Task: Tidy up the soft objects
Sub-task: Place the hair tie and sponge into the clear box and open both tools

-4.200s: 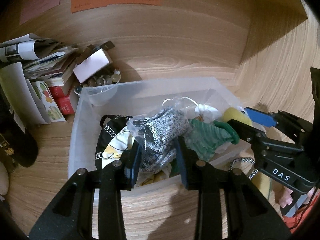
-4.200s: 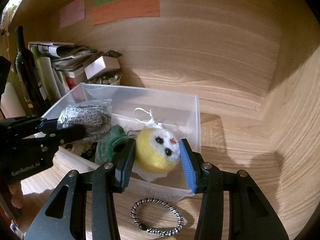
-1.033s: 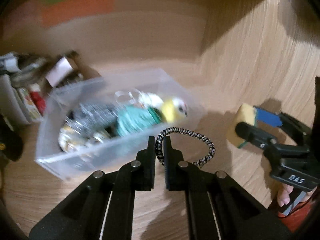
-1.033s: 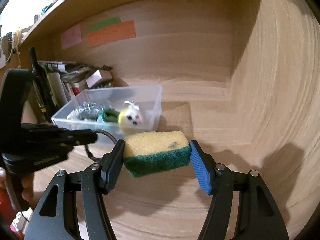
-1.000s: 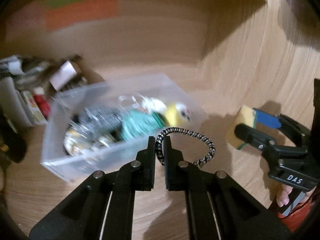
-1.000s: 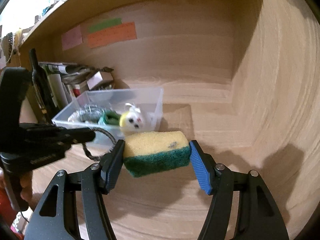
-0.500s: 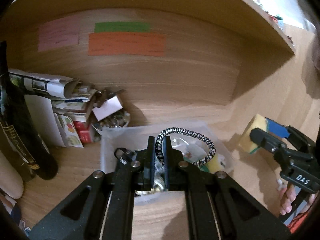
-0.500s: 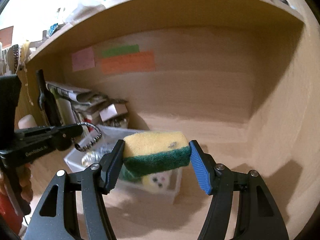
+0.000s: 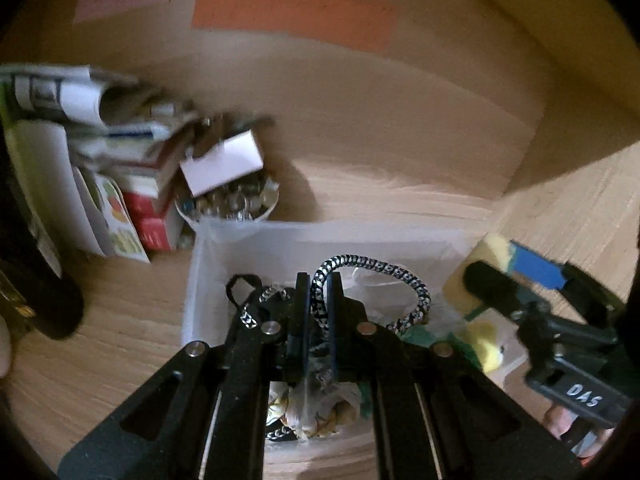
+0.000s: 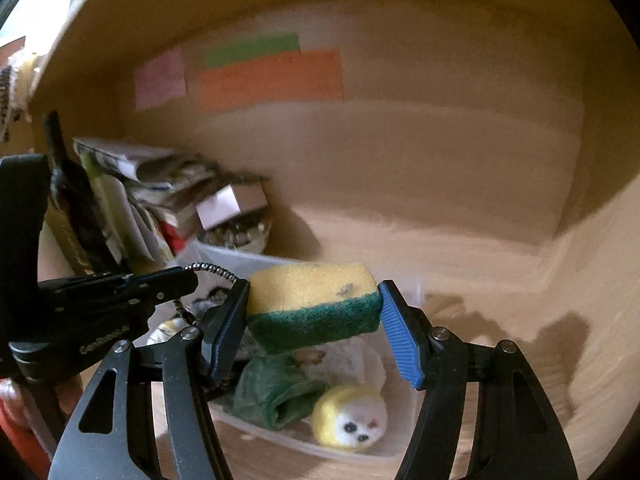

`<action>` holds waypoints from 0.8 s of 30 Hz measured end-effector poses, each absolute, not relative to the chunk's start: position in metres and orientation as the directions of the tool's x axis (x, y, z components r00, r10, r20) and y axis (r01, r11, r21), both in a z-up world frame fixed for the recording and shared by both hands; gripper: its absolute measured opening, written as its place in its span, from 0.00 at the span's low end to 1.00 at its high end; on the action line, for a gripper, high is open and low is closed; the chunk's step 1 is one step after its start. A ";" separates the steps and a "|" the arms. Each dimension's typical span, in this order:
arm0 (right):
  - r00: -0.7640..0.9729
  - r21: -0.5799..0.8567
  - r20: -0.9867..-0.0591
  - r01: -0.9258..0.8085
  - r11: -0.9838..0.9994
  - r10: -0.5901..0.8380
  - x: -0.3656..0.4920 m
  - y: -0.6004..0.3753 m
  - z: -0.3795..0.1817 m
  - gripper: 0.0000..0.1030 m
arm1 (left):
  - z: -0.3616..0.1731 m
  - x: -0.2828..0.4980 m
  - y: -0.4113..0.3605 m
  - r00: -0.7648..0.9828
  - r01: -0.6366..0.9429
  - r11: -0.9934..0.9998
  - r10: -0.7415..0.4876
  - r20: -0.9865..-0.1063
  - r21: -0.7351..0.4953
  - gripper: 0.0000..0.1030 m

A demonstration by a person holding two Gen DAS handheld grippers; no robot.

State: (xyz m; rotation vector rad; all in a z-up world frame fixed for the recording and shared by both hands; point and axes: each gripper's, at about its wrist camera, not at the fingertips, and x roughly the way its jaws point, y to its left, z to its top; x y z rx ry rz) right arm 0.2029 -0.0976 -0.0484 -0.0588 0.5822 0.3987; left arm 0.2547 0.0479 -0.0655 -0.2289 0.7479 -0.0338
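Observation:
My left gripper (image 9: pixel 318 280) is shut on a black-and-white braided hair band (image 9: pixel 384 270) and holds it above the clear plastic bin (image 9: pixel 224 240). My right gripper (image 10: pixel 314 296) is shut on a yellow-and-green sponge (image 10: pixel 312 304), also above the bin (image 10: pixel 248 257); the sponge shows at the right of the left wrist view (image 9: pixel 486 264). In the bin lie a green cloth (image 10: pixel 276 396), a yellow-and-white plush toy (image 10: pixel 350 420) and bagged fabric items (image 9: pixel 316 404). The left gripper (image 10: pixel 192 278) shows beside the sponge in the right wrist view.
A stack of papers and boxes (image 9: pixel 100 152) and a bowl of small items (image 9: pixel 232 200) stand behind the bin at the left. A dark bottle (image 9: pixel 36 280) stands far left. Coloured notes (image 10: pixel 272 76) hang on the wooden back wall.
Both grippers have moved from beside the bin to over it, carrying the hair band and the sponge. Both views now look down into the bin from closer.

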 end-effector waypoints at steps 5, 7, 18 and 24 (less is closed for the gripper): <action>0.700 0.104 -0.621 -0.372 0.922 0.352 0.224 -0.098 -0.076 0.61 | -0.076 0.258 0.048 0.716 -0.041 0.969 -0.141 -0.684 -0.243 0.08; 0.699 0.089 -0.633 -0.361 0.928 0.333 0.226 -0.097 -0.081 0.61 | -0.077 0.258 0.047 0.712 -0.028 0.968 -0.157 -0.685 -0.250 0.12; 0.765 0.016 -0.571 -0.354 0.935 0.299 0.204 -0.097 -0.057 0.78 | -0.051 0.233 0.051 0.760 -0.004 0.972 -0.148 -0.633 -0.233 0.23; 0.830 -0.031 -0.465 -0.362 0.932 0.307 0.166 -0.102 -0.024 0.81 | -0.017 0.194 0.047 0.829 0.024 0.984 -0.119 -0.547 -0.178 0.32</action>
